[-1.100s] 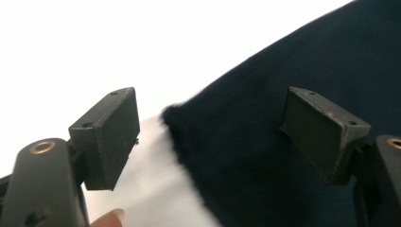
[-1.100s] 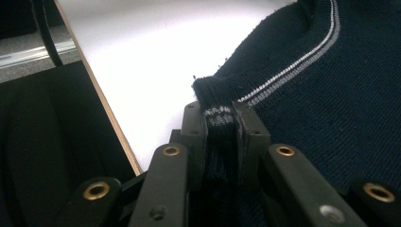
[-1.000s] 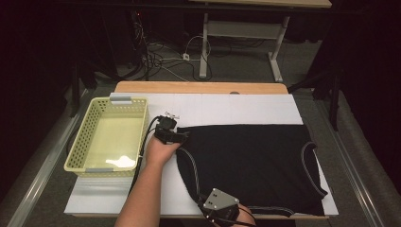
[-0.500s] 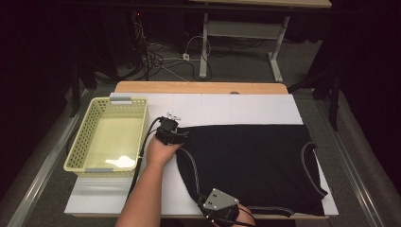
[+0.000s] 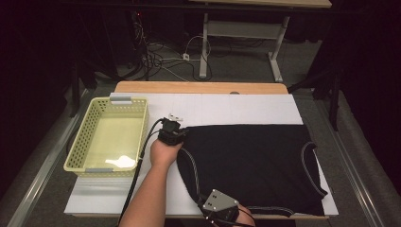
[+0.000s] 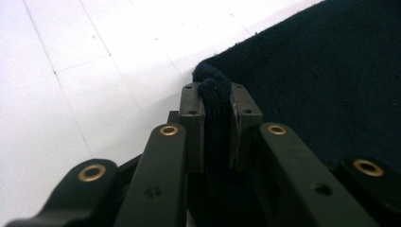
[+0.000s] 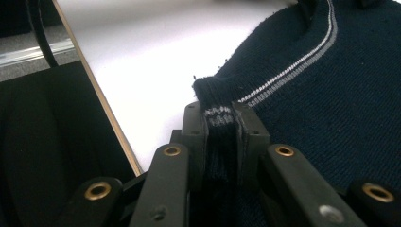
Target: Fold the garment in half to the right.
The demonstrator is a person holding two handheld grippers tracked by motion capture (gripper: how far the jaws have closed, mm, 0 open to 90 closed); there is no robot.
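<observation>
Two grippers clamp the dark sweater (image 5: 250, 165), which lies flat on the white board (image 5: 236, 106). Left gripper (image 6: 216, 113), jaws just closed, pinches its far-left corner. Right gripper (image 7: 222, 127) pinches the striped near-left hem. Basket (image 5: 78, 156) sits left.

Sweater (image 5: 255, 163): dark navy knit, spread flat on the white board (image 5: 236, 109), covering its right and near part. A thin pale stripe runs along a seam near the left edge and around the opening at the right side. The far left corner is bunched into a fold and pinched in the left gripper (image 6: 216, 101). The near left edge, with its white-flecked stripe, is likewise pinched in the right gripper (image 7: 220, 118).
</observation>
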